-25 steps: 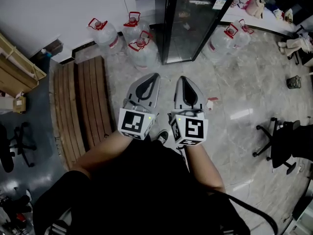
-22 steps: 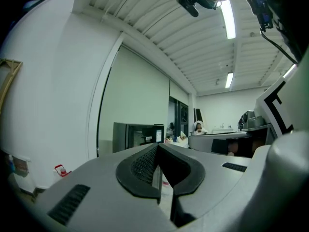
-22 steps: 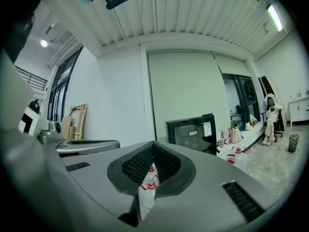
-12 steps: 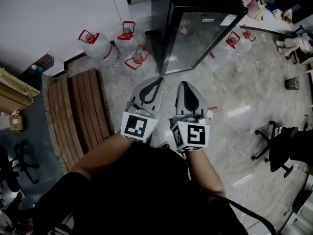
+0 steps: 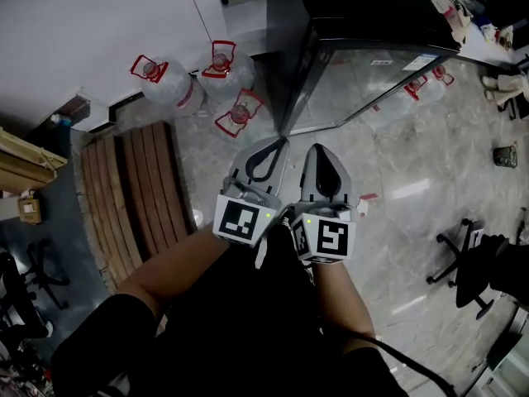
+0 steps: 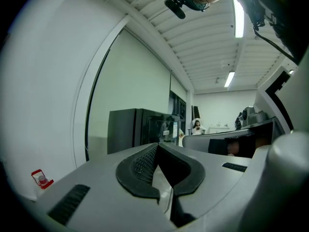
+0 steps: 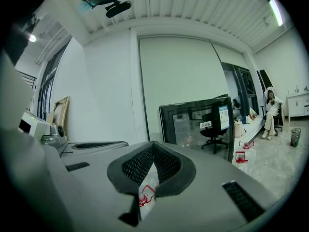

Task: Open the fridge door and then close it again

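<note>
Approach step: fridge [image 5: 364, 15] door [image 5: 376, 77] shut, not yet touched. Left claw [image 5: 278, 142] and right claw [image 5: 317, 149] held pressed together, empty, near door. Next: door edge to be caught and pulled.

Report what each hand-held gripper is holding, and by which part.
Nothing is held: the left hand-held gripper and right hand-held gripper are both shut and empty, short of the black glass-door fridge.
</note>
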`<state>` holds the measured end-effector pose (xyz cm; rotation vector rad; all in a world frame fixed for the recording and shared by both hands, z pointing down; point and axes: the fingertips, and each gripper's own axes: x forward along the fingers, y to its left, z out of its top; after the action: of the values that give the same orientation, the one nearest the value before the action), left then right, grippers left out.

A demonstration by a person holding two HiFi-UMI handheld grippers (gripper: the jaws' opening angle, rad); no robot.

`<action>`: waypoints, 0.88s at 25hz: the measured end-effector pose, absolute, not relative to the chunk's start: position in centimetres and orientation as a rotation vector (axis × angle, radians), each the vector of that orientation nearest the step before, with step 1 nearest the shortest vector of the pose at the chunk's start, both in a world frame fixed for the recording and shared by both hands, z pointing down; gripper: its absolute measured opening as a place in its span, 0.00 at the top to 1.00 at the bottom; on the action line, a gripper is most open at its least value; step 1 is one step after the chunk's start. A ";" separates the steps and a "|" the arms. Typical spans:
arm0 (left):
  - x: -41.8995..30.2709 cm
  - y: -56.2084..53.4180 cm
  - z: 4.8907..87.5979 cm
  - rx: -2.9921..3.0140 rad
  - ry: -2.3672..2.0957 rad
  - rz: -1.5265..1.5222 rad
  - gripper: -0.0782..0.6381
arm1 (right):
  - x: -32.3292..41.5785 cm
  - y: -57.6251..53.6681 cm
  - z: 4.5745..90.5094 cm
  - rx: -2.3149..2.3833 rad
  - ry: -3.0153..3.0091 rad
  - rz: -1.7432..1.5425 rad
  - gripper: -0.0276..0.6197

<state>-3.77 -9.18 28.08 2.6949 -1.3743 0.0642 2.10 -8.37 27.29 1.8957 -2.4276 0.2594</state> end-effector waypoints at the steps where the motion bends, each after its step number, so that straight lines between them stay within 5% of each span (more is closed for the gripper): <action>1: -3.6 -10.2 28.7 2.691 -1.379 0.066 0.88 | 2.3 -9.2 28.0 1.892 -2.425 0.262 0.93; 22: 0.0 -22.3 42.0 2.747 -1.381 0.162 0.81 | 6.3 -16.4 40.7 1.915 -2.363 0.368 0.93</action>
<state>-0.01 -22.27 42.04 2.7468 -1.3815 0.1617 6.32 -16.44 40.71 1.9145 -2.3631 0.3678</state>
